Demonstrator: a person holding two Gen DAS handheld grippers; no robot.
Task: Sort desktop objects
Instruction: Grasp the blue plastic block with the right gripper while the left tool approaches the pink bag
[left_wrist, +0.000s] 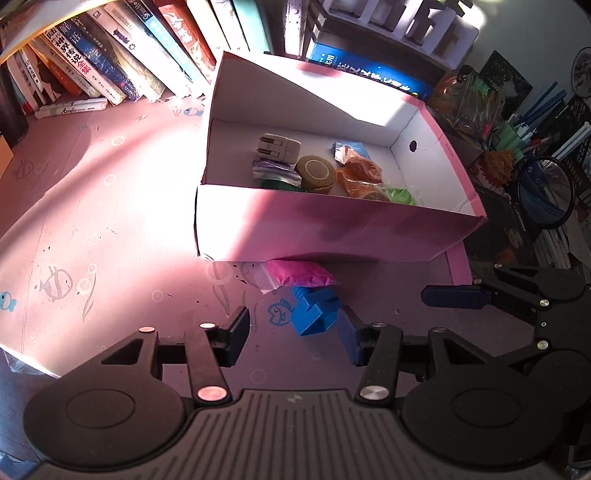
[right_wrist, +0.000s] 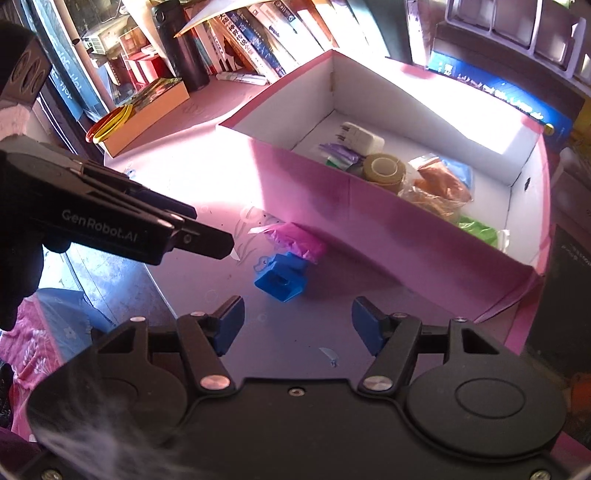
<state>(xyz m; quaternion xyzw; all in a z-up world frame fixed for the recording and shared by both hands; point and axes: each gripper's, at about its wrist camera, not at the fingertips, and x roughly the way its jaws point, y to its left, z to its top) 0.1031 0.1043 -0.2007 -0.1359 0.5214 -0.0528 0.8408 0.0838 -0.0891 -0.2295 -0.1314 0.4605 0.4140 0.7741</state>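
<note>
A pink cardboard box (left_wrist: 332, 229) (right_wrist: 369, 221) stands on the pink desk mat. It holds a white charger (left_wrist: 279, 147) (right_wrist: 360, 138), a tan tape roll (left_wrist: 317, 173) (right_wrist: 384, 168), an orange bag (left_wrist: 360, 175) (right_wrist: 439, 184) and other small bags. A pink bag (left_wrist: 295, 277) (right_wrist: 291, 240) and a blue block (left_wrist: 314, 310) (right_wrist: 282, 278) lie on the mat against the box's near wall. My left gripper (left_wrist: 293, 334) is open, just short of the blue block. My right gripper (right_wrist: 297, 323) is open and empty, a little behind the block.
A row of leaning books (left_wrist: 110, 62) (right_wrist: 266, 33) lines the back, with a white marker (left_wrist: 70, 109) below. A black bottle (right_wrist: 181, 48) and an orange box (right_wrist: 147, 114) stand at the far left. A blue book (left_wrist: 369, 70) lies behind the box. Clutter fills the right side.
</note>
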